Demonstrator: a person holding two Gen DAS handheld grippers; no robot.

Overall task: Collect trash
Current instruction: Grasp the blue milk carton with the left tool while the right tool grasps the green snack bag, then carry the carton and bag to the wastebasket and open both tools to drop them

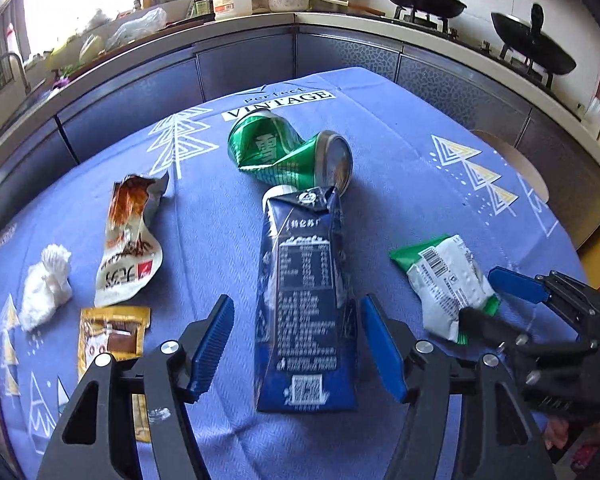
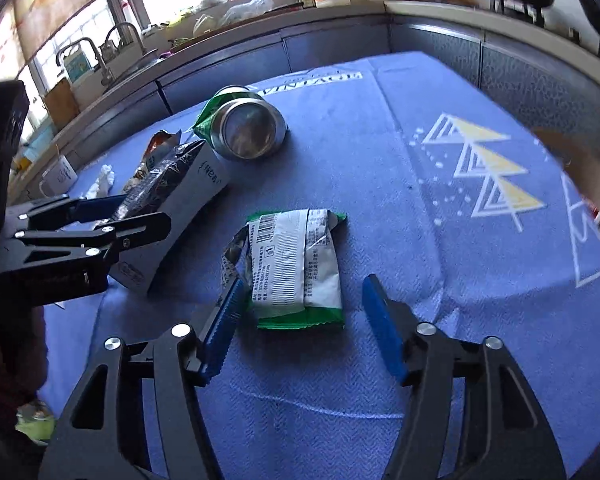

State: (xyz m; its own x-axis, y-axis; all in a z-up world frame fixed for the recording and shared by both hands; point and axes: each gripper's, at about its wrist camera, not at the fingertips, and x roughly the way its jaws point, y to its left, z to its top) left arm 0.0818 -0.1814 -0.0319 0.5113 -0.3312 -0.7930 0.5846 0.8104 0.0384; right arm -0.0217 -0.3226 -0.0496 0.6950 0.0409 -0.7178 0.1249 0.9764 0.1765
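Two grippers are lined up at once. The left gripper (image 1: 296,346) has its jaws spread wide on either side of the dark blue carton (image 1: 304,300), which lies flat on the blue-clothed worktop (image 1: 400,168) with its base toward the camera; neither pad appears to touch it yet, so nothing is held. The right gripper (image 2: 304,320) is likewise wide open, straddling the near end of the green-and-white wrapper (image 2: 296,264), its left pad just beside the wrapper's torn flap, nothing gripped.

Beyond the carton, a crushed green can (image 1: 288,152) lies on its side toward the far edge of the worktop, its metal end touching or just beside the carton's folded top. Toward the left edge sit an orange-and-white snack pouch (image 1: 128,240), a wad of white tissue (image 1: 46,284) and a small yellow sachet (image 1: 112,332), all apart from one another.

This looks like the pre-grasp step, with every piece of trash on show still to collect. Next call, by my reading: each gripper closes squarely. The carton wants a firm pinch across its sides; the thin, flat wrapper needs the pads low against the cloth, or they may slip over it.
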